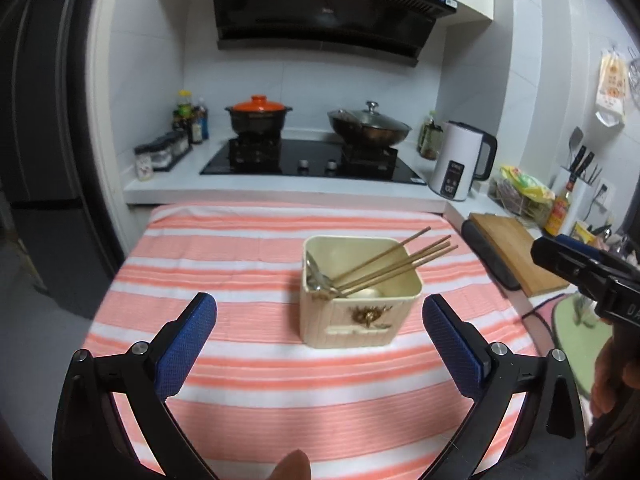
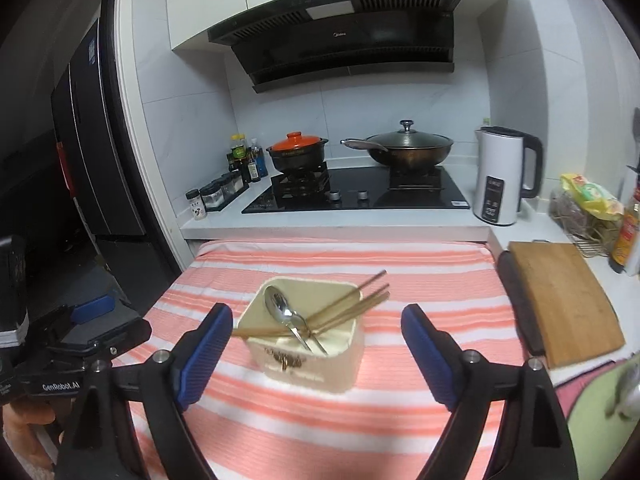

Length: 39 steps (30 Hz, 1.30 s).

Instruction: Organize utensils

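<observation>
Kitchen alcove, white tiled walls (image 2: 192, 120), cream cabinets over a black range hood (image 2: 340, 28). White counter (image 2: 328, 226) carries a black gas hob (image 2: 360, 196), an orange-lidded pot (image 2: 297, 148), a lidded wok (image 2: 408, 148), a white kettle (image 2: 500, 176) and condiment bottles (image 2: 244, 158). Foreground: table under a pink-and-white striped cloth (image 2: 360, 432); wooden cutting board (image 2: 560, 300) at right, dark refrigerator (image 2: 80, 140) at left.

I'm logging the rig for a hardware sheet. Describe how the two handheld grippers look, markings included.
Both match. The left gripper and right gripper each have two black angular arms with silver pivot bolts, tipped by long blue pads with a fine textured grip surface. From the right wrist view, the left gripper's black body carries white lettering reading GenRobot.AI. No cables or sleeves are visible.
</observation>
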Each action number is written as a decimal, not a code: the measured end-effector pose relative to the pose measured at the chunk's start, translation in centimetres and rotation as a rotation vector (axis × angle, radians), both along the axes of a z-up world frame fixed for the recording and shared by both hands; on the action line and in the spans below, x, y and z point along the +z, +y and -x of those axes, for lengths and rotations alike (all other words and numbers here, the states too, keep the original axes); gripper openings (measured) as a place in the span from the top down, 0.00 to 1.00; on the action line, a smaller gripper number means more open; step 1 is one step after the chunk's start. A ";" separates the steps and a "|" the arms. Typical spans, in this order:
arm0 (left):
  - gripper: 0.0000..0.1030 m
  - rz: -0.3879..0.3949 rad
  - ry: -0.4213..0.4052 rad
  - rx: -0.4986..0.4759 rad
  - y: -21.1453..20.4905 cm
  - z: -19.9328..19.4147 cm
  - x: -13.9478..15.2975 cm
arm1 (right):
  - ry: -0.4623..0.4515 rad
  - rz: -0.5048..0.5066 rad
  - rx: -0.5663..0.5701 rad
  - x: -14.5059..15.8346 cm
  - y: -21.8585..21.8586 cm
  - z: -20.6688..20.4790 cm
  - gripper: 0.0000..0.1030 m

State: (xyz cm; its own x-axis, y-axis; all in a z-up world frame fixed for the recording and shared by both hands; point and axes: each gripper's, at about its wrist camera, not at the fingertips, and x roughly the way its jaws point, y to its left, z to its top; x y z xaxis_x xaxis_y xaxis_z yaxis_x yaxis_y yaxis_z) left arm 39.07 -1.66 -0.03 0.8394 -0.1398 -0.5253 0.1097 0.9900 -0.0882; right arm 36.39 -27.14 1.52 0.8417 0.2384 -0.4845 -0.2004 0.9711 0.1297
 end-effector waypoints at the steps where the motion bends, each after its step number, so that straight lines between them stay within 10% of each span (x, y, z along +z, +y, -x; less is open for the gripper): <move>1: 0.00 -0.006 -0.001 0.007 -0.2 0.9 -0.1 | -0.004 0.009 -0.004 0.0 0.1 0.8 0.12; 9: 0.00 0.022 0.030 0.004 -0.7 4.4 0.0 | 0.004 0.054 -0.029 -0.6 0.0 5.6 0.01; 18: 0.00 -0.093 -0.032 0.212 -0.5 6.5 1.2 | 0.002 0.065 -0.029 -0.6 -0.1 7.5 0.01; 39: 0.00 -0.112 -0.004 0.170 -0.3 7.4 1.6 | -0.004 0.069 0.006 -0.2 1.2 8.7 0.01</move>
